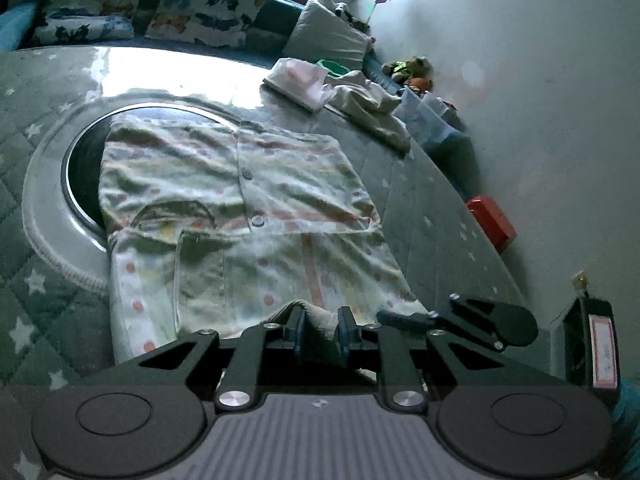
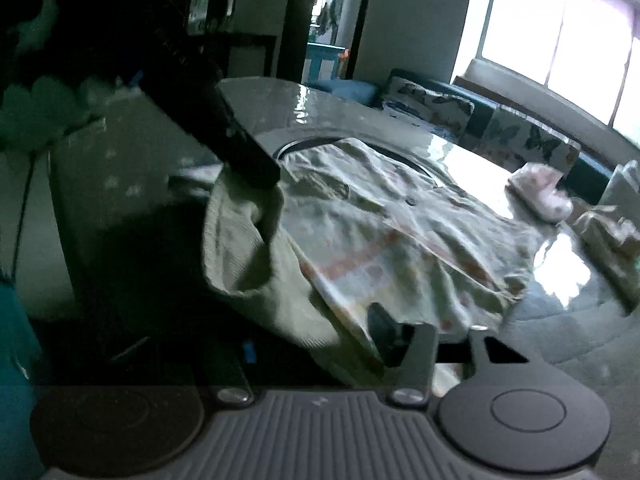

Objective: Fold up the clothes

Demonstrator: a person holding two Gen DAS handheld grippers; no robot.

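The left gripper's [image 1: 320, 330] jaws are nearly closed, pinching a bunched fold of pale cloth between two blue pads. The right gripper's [image 2: 384, 340] jaws sit under draped fabric; cloth lies over and between them, but how far they are parted I cannot tell.

The garment is a soft, crinkled baby sleepsuit [image 1: 240, 208], cream with orange and yellow dots and stripes, spread flat across the table with its near hem lifted at both grippers. Two round grey snaps [image 1: 258, 222] show along its front placket.

The table [image 1: 420, 200] wears a grey quilted cover with white stars, under glossy clear plastic; a round stitched mat with a dark ring lies beneath the sleepsuit.

Beyond it lie one folded pink-and-white garment [image 1: 300, 80] and one crumpled cream garment [image 1: 372, 104]. Two butterfly-print cushions [image 1: 208, 8] lean on the teal sofa.
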